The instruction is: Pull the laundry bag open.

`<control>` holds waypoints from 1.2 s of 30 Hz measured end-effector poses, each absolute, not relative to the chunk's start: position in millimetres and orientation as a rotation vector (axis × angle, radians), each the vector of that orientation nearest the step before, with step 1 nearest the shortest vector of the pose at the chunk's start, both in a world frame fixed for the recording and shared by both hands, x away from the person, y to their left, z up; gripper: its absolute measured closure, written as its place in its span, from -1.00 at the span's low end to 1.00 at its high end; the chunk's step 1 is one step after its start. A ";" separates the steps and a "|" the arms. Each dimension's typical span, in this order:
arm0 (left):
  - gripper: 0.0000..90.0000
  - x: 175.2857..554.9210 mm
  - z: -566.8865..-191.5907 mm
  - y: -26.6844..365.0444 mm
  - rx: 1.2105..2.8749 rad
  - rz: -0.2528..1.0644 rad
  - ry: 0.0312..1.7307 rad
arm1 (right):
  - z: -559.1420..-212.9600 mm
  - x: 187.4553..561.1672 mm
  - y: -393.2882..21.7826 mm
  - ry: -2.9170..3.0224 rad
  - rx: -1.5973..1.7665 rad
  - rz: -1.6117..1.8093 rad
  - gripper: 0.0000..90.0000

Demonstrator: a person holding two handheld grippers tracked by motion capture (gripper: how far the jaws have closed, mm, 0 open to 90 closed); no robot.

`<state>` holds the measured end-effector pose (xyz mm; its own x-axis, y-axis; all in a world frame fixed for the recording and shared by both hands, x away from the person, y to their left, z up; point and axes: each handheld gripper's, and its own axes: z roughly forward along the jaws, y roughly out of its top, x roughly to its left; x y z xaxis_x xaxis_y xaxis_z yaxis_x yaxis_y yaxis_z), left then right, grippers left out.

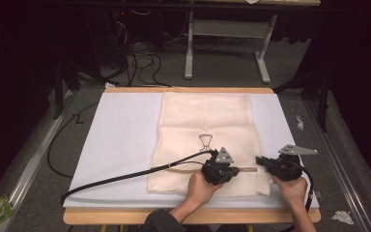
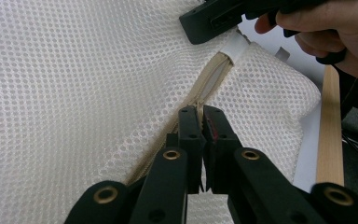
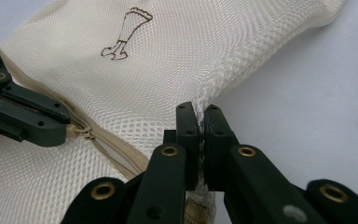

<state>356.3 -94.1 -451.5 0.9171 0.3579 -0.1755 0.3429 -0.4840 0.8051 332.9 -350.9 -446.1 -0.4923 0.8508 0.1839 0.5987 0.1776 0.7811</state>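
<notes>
The mesh bag (image 1: 205,142) lies flat on the white sheet (image 1: 121,145), its zipper (image 2: 205,88) running along the near edge, and that line is the axis the next move depends on. The left gripper (image 2: 200,112) has its jaws together on the zipper, apparently on the pull (the pull itself is hidden between the pads), with the zipper track stretching straight ahead of its tips toward the other gripper. The right gripper (image 3: 199,114) is clamped on the bag's corner edge, the mesh bunched between its jaws; from it the zipper runs off to its left, where the left gripper's tips meet the track. In the high view the two grippers sit close together, the left (image 1: 221,166) just beside the right (image 1: 263,162), both on the same line. Judgement: the right anchors the end, and the left is the one placed to draw the slider along the track, away from the right.
</notes>
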 end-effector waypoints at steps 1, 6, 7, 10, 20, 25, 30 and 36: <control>0.93 356.2 -451.4 -93.6 2.114 0.020 0.500 | -446.1 332.9 -351.1 2.165 1.383 1.217 0.96; 0.93 356.5 -452.5 -92.4 2.111 0.010 0.504 | -447.8 333.3 -351.3 2.167 1.379 1.219 0.96; 0.93 356.2 -452.5 -92.2 2.111 0.009 0.504 | -447.7 333.0 -351.1 2.169 1.383 1.217 0.96; 0.93 356.6 -452.5 -90.8 2.114 0.011 0.507 | -447.5 332.9 -350.8 2.173 1.378 1.208 0.96; 0.93 358.0 -450.8 -83.5 2.108 0.010 0.519 | -448.3 333.9 -351.9 2.174 1.374 1.209 0.96; 0.93 357.7 -451.0 -79.3 2.107 0.013 0.521 | -448.6 333.3 -351.4 2.175 1.390 1.207 0.96; 0.93 357.8 -448.9 -75.0 2.102 0.021 0.522 | -449.0 333.3 -351.2 2.170 1.389 1.206 0.96; 0.93 357.6 -450.0 -71.8 2.090 0.014 0.530 | -449.5 334.2 -350.0 2.177 1.390 1.206 0.96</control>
<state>357.6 -71.8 -450.0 0.9062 0.3751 -0.1952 0.3646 -0.4590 0.8102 334.2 -350.0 -449.5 -0.4927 0.8504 0.1848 0.6075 0.1841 0.7727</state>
